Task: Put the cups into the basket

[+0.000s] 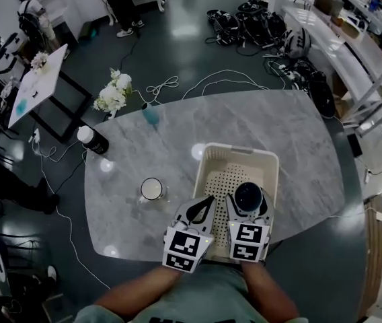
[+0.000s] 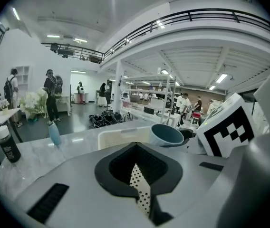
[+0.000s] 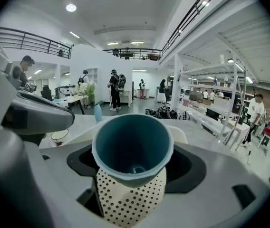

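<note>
Currently held: blue cup [image 3: 132, 148], clamped by its sides between the jaws of the right gripper [image 1: 249, 202], mouth tipped toward that gripper's camera.
Blue cup, place: hanging over the near end of the basket [image 1: 235, 155], perforated floor directly below; not resting on it, as far as can be told.
Left gripper [image 2: 135, 146]: jaws closed together on nothing, just beside the right one at the basket's near-left edge.
White cup [image 1: 152, 189]: upright on the marble table [image 1: 298, 147], just left of the basket and outside it, untouched.
Handling, blue cup: probably light, stiff and smooth-walled; tapered, so likely to slide in the pads under a loose squeeze; possibly ceramic and breakable, so better lowered than dropped.
Handling, white cup: likely the same kind, rigid, slick and chippable; handle not clearly made out.
Where to grip: across the wall just below the rim on opposite sides, or one jaw inside the rim and one outside.
Risk: rim knocking the basket wall; cup tipping over on release.
Nearby: dark bottle [image 1: 91, 140] and flowers [image 1: 113, 94], well apart at the table's far-left edge.
</note>
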`<action>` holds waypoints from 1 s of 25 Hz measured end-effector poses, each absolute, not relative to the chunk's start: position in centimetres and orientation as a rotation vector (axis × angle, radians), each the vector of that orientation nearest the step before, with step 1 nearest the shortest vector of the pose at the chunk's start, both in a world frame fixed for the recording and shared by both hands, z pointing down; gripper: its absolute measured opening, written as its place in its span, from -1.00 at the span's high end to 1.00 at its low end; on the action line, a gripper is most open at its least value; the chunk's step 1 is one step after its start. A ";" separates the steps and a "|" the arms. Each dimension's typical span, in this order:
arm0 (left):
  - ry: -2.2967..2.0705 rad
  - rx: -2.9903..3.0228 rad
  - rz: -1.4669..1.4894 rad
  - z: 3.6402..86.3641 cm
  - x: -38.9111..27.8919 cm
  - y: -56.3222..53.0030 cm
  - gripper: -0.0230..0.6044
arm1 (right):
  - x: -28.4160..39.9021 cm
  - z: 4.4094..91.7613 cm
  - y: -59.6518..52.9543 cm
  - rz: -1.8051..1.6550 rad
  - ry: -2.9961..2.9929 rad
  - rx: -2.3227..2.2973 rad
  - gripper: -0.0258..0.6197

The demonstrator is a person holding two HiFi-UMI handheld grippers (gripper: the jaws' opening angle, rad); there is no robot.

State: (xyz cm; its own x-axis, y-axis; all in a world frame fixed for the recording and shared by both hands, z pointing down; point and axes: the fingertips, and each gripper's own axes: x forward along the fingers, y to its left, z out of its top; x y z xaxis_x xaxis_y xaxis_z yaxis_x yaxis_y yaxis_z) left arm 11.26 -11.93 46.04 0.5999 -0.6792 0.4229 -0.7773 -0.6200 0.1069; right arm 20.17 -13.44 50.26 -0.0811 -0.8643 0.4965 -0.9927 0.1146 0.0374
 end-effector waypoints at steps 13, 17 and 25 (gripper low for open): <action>-1.206 2.447 0.542 48.6 12.8 -14.3 0.90 | 21.1 55.4 -16.8 0.505 -1.950 1.758 -0.28; -1.203 2.429 0.548 49.1 13.0 -14.6 0.90 | 21.5 56.9 -17.3 0.540 -1.922 1.755 -0.28; -1.179 2.438 0.545 49.2 13.4 -15.1 0.90 | 22.0 59.1 -17.7 0.575 -1.885 1.755 -0.28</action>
